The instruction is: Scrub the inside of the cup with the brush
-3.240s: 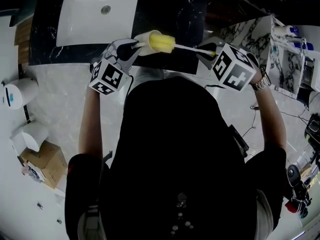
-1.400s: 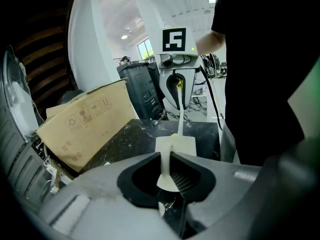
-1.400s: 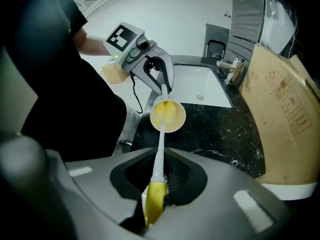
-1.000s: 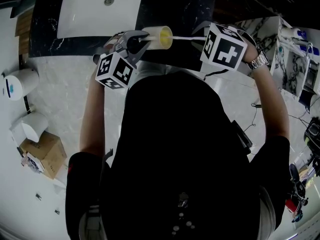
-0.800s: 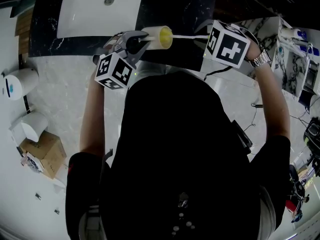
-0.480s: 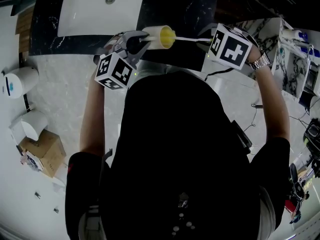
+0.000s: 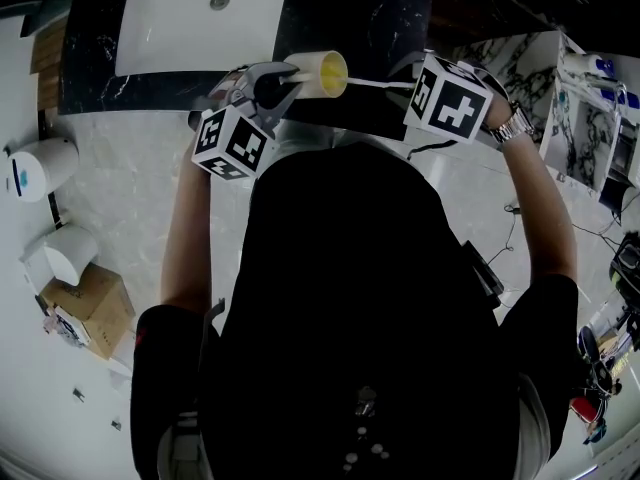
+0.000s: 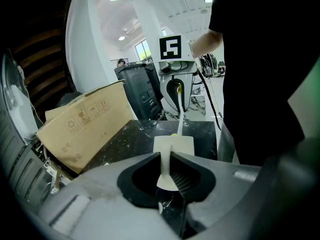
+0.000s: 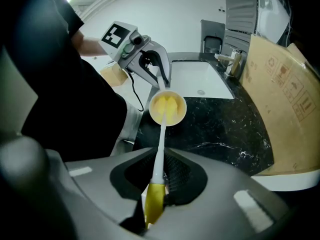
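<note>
the cup (image 7: 318,73) is held on its side above the dark counter (image 7: 380,18), just right of the white sink (image 7: 160,38), with its mouth turned toward the right gripper (image 9: 157,184); the left gripper (image 8: 167,176) is closed to a narrow gap on a thin cream part of the cup, with the pads pressed on it; the right gripper is clamped on the yellow end of the brush (image 9: 160,149) handle, and the yellow head is seen sunk inside the cup's mouth

a slip is judged the main risk; the cup is pinched by so little that a hard or off-axis push from the brush could twist it in the pads or knock it down onto the counter; the long thin handle could be bent by too much force, and the head could be pulled clear of the mouth if drawn back too far

how deep the head reaches, and the cup's floor, cannot be seen; whether the pinched part is wall or handle cannot be told; much of the head view is blocked by the person's dark head and shoulders, and the right jaws are masked there by the marker cube; no water or soap can be made out
</note>
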`<state>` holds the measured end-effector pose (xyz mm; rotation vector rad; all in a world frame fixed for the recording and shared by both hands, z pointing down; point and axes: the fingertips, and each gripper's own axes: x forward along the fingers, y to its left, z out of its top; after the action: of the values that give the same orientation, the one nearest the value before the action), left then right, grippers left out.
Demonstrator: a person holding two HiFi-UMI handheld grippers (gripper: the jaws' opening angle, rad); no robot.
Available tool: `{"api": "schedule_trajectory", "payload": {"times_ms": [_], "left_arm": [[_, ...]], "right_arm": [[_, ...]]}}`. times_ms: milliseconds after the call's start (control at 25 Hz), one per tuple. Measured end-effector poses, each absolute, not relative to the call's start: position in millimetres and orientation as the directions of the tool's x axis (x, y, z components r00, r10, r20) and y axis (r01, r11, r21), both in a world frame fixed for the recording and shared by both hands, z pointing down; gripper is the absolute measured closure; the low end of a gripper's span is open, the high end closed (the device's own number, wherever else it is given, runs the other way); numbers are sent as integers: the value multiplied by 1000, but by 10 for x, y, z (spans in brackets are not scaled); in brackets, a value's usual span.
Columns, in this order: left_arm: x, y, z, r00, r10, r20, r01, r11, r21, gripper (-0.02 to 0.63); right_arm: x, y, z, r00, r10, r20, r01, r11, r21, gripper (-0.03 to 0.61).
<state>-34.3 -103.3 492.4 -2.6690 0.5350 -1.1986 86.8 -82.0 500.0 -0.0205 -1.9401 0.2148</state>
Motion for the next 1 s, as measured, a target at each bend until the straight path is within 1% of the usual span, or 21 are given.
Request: {"api": "schedule_trajectory", "payload": {"times_ms": [280, 1000], "left_arm": [[-358, -1032, 4927, 614, -393, 685, -259, -920, -295, 561], [-341, -992, 4945, 610, -383, 694, -221, -923, -315, 561]], "right_arm": [[811, -789, 4933, -383, 109, 917, -81, 985, -151, 535], [850, -897, 4776, -363, 70, 929, -78, 991, -105, 537]]}}
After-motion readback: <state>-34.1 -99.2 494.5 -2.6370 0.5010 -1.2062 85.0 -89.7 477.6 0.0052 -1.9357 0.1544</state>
